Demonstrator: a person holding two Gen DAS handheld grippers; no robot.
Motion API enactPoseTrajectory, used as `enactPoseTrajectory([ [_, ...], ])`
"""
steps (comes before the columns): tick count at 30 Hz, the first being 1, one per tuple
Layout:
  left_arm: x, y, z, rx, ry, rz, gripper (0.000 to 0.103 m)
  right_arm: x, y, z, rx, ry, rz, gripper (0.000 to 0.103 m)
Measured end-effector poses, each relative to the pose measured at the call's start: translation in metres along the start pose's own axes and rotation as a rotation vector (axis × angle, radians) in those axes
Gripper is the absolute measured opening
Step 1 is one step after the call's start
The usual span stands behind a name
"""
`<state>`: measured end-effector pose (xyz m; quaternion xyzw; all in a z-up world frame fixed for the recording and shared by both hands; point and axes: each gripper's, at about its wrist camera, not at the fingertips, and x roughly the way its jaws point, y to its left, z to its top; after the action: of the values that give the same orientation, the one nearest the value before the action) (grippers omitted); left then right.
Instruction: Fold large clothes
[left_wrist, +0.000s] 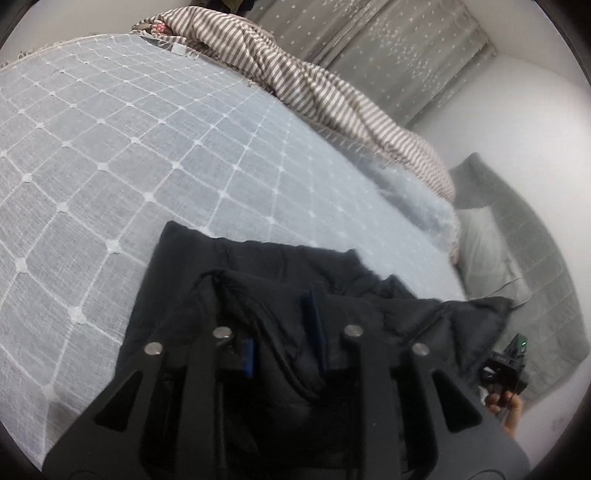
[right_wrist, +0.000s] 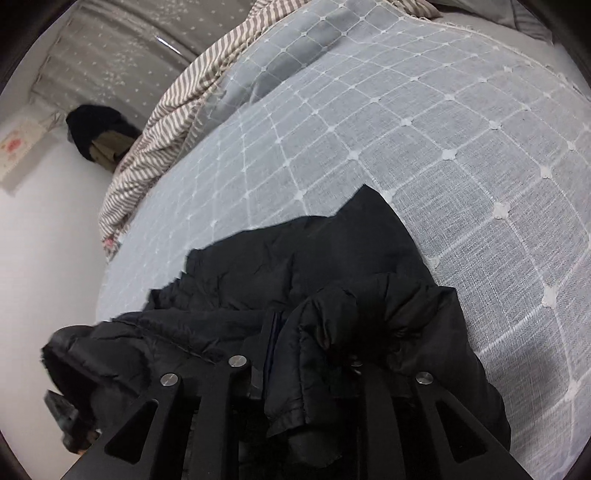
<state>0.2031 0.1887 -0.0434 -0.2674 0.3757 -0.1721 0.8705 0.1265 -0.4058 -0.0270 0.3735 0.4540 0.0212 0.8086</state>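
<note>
While one black puffer jacket (left_wrist: 258, 266) lies bunched on the near edge of the grid-patterned bedspread (left_wrist: 147, 147), the fold looks barely begun. The left gripper (left_wrist: 284, 343) has its blue-padded fingers apart with jacket fabric between them, not clearly pinched. The right gripper (right_wrist: 306, 350) is buried under a fold of jacket, so its state cannot be told. Next, probably, each claw must clamp an edge and spread the jacket flat toward the bedspread's middle. Beyond the bedspread lie one striped blanket (left_wrist: 314, 92) and one grey pillow (left_wrist: 487, 254).
</note>
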Motion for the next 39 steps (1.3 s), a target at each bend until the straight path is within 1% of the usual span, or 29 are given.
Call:
enactPoseTrajectory([
  [1,-0.005,-0.001,0.001,0.002,-0.011,-0.029,0.05,-0.007,0.002,-0.001,-0.003,-0.011,0.02,0.033],
  [2,-0.011,-0.004,0.001,0.015,-0.023,-0.063,0.057,-0.02,0.003,-0.004,-0.015,-0.028,0.047,0.035],
  [3,-0.016,-0.006,0.001,0.034,-0.035,-0.084,0.064,-0.03,0.006,-0.006,-0.03,-0.039,0.062,0.044],
  [4,-0.021,-0.011,0.001,0.067,-0.04,-0.101,0.066,-0.039,0.01,-0.008,-0.044,-0.046,0.07,0.056],
  [6,-0.026,-0.019,0.0,0.144,-0.024,-0.11,0.066,-0.06,0.021,-0.014,-0.131,-0.061,0.077,0.069],
  [7,-0.028,-0.022,0.0,0.176,-0.011,-0.11,0.066,-0.066,0.027,-0.016,-0.173,-0.07,0.064,0.07],
  [8,-0.03,-0.023,0.0,0.202,0.005,-0.112,0.066,-0.074,0.032,-0.019,-0.23,-0.085,0.034,0.071],
  [9,-0.031,-0.026,-0.001,0.226,0.02,-0.117,0.066,-0.084,0.038,-0.024,-0.304,-0.098,-0.014,0.071],
  [11,-0.04,-0.029,-0.005,0.299,0.058,-0.136,0.067,-0.093,0.046,-0.035,-0.401,-0.103,-0.06,0.071],
  [13,-0.05,-0.03,-0.009,0.348,0.073,-0.143,0.067,-0.103,0.05,-0.05,-0.514,-0.115,-0.092,0.072],
  [15,-0.057,-0.031,-0.014,0.388,0.094,-0.124,0.071,-0.104,0.051,-0.061,-0.583,-0.104,-0.116,0.073],
  [16,-0.059,-0.032,-0.017,0.408,0.101,-0.104,0.072,-0.099,0.052,-0.066,-0.613,-0.086,-0.138,0.073],
  [18,-0.065,-0.035,-0.024,0.46,0.107,-0.051,0.073,-0.084,0.055,-0.077,-0.668,-0.023,-0.193,0.073],
  [19,-0.068,-0.036,-0.027,0.472,0.105,-0.037,0.073,-0.076,0.056,-0.083,-0.697,0.007,-0.22,0.073],
  [21,-0.077,-0.036,-0.032,0.475,0.096,-0.044,0.073,-0.055,0.067,-0.094,-0.778,0.072,-0.273,0.073],
  [24,-0.092,-0.031,-0.036,0.451,0.081,-0.076,0.074,-0.021,0.087,-0.11,-0.886,0.153,-0.316,0.073],
  [26,-0.098,-0.03,-0.041,0.449,0.092,-0.091,0.075,-0.006,0.102,-0.115,-0.942,0.187,-0.317,0.073],
  [27,-0.096,-0.032,-0.043,0.457,0.1,-0.08,0.075,0.001,0.109,-0.115,-0.96,0.204,-0.315,0.073],
  [29,-0.09,-0.034,-0.048,0.472,0.126,-0.053,0.075,0.009,0.12,-0.112,-0.973,0.221,-0.306,0.073],
  [30,-0.085,-0.036,-0.05,0.479,0.141,-0.047,0.075,0.012,0.127,-0.107,-0.969,0.223,-0.286,0.073],
  [32,-0.073,-0.042,-0.052,0.493,0.178,-0.043,0.075,0.013,0.136,-0.096,-0.935,0.217,-0.215,0.073],
  [34,-0.059,-0.051,-0.054,0.522,0.218,-0.048,0.075,0.015,0.137,-0.078,-0.853,0.181,-0.117,0.073],
  [35,-0.05,-0.057,-0.055,0.54,0.244,-0.059,0.075,0.016,0.133,-0.063,-0.765,0.144,-0.038,0.073],
  [36,-0.044,-0.06,-0.056,0.55,0.258,-0.058,0.075,0.017,0.126,-0.051,-0.677,0.097,0.011,0.073],
  [37,-0.034,-0.067,-0.057,0.566,0.276,-0.039,0.075,0.017,0.118,-0.04,-0.604,0.041,0.017,0.073],
  [39,-0.021,-0.076,-0.059,0.587,0.296,-0.018,0.075,0.01,0.1,-0.026,-0.496,-0.118,-0.08,0.073],
])
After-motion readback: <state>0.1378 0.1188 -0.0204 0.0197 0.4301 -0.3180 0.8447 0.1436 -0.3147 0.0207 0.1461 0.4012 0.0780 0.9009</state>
